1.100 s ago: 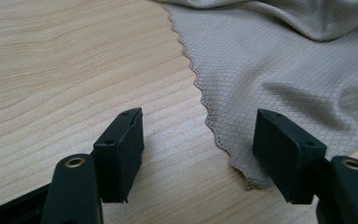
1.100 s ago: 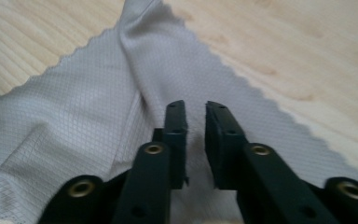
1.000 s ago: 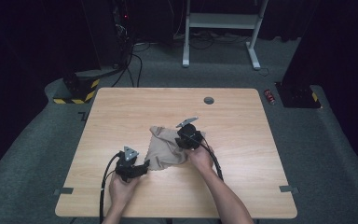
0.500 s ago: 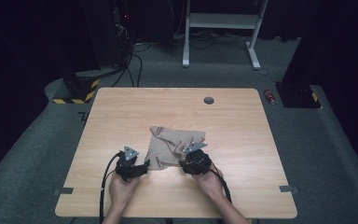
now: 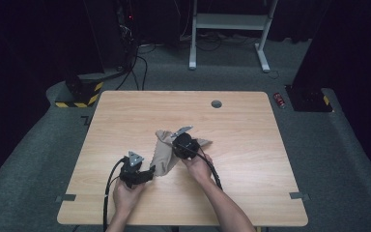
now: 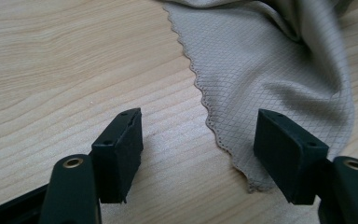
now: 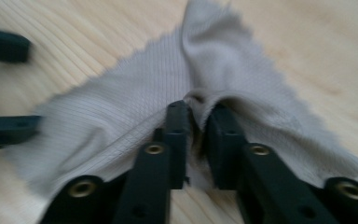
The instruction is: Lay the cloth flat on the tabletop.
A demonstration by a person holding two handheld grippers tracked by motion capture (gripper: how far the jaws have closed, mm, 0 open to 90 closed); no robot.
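Note:
A beige cloth (image 5: 163, 155) with a scalloped hem lies bunched on the wooden table (image 5: 125, 116), just in front of its middle. My right gripper (image 5: 175, 146) is over the cloth's far part. In the right gripper view its jaws (image 7: 198, 112) pinch a raised fold of the cloth (image 7: 135, 93); they have just been closing on it. My left gripper (image 5: 150, 173) rests low at the cloth's near left corner. In the left gripper view it (image 6: 198, 121) stands open over bare wood and the hem, with the cloth (image 6: 270, 65) lying past the right jaw. The left gripper's fingers (image 7: 9, 128) show at the cloth's edge.
A round cable hole (image 5: 216, 104) sits near the table's far edge. On the carpet beyond are a white desk frame (image 5: 227, 29), a yellow-and-black striped block (image 5: 77, 99) with cables, and a small red object (image 5: 280, 100). Bare wood surrounds the cloth.
The right gripper went from the cloth's near right corner up toward the table's middle, and the flat-spread cloth is gathered into a narrow fold. The left gripper stayed put.

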